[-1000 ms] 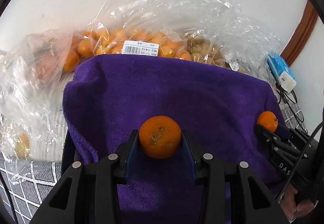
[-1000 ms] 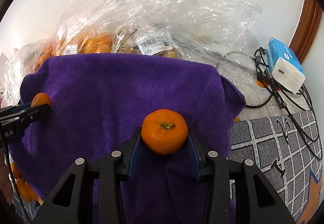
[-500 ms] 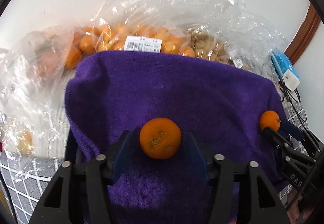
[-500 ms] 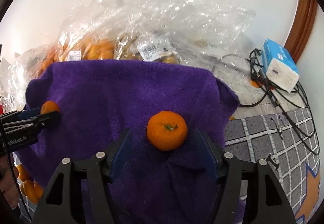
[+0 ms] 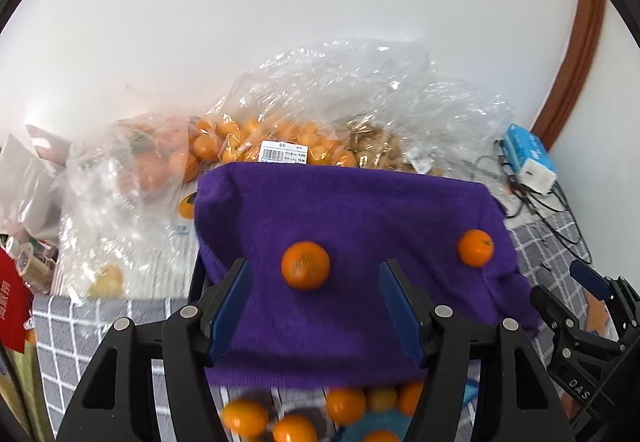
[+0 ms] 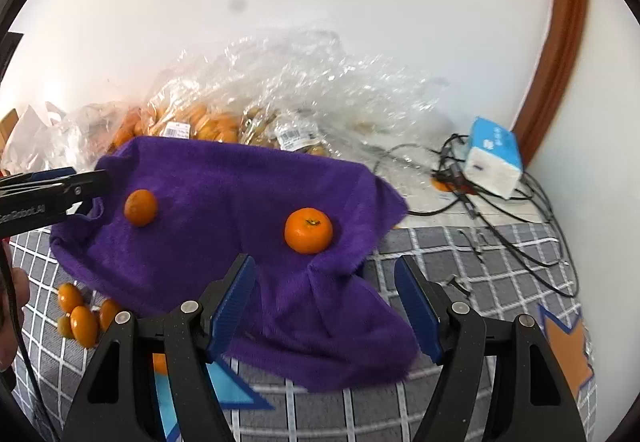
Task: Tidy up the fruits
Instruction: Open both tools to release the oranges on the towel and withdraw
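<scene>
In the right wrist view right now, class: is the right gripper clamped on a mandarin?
No. The right gripper stands open and empty, and the nearest mandarin lies free on the purple cloth beyond its fingertips.

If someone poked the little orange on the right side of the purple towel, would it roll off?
Probably a little. The orange is round, so a poke should start it rolling. But the purple towel looks soft and fuzzy, and the fruit seems to sit in a slight dip, which would likely slow it. It lies near the towel's drooping right edge, so a hard push might send it over.
</scene>
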Demonstrator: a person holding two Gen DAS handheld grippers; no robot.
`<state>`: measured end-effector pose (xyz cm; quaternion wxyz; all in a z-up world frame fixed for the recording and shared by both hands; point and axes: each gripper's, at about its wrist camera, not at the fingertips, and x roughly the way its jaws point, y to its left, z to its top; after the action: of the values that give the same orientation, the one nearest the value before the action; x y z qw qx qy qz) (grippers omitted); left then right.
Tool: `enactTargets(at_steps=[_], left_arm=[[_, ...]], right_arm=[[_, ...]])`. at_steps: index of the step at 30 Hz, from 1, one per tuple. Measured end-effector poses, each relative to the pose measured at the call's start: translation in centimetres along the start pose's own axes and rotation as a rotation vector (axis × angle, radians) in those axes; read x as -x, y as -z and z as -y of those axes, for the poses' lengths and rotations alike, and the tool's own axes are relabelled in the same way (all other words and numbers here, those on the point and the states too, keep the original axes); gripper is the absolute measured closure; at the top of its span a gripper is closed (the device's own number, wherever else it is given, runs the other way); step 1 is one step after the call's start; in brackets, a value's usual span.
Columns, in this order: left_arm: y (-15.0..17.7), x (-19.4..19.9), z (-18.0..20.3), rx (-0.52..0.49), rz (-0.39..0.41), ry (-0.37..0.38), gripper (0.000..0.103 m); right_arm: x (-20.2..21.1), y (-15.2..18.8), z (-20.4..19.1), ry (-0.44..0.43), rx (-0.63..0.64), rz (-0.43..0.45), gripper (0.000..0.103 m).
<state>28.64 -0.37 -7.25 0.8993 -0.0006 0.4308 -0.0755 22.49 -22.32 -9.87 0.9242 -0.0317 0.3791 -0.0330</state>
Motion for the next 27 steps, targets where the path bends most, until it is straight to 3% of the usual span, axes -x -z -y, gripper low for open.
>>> enactTargets(at_steps=[6,11,18,24,27], left_arm=[[2.4,4.0,-1.0,0.029,0.033,0.048,0.039],[5.3,6.1,-2.5,0.015,0.048,0.036,0.039],[8.8,8.0,-5.7,0.029,0.031,-0.015,0.039],[11.8,8.2,-8.8,0.092,-0.008,-0.061,0.039],[13.4,8.2,-9.6,0.121,-0.012,-0.065,0.039]], right_arm=[[2.7,1.7,-0.4,-0.028,-0.033,-0.007,0.031],[3.7,3.9,-1.4,-0.055,-0.04,-0.037,0.031],[2.9,6.4,-2.6,-0.124,-0.087,-0.092,0.035],[3.3,7.4,-5.1,-0.142,-0.027,-0.061,0.035],[2.9,7.6,-6.4,-0.174,0.011,-0.062,0.046]])
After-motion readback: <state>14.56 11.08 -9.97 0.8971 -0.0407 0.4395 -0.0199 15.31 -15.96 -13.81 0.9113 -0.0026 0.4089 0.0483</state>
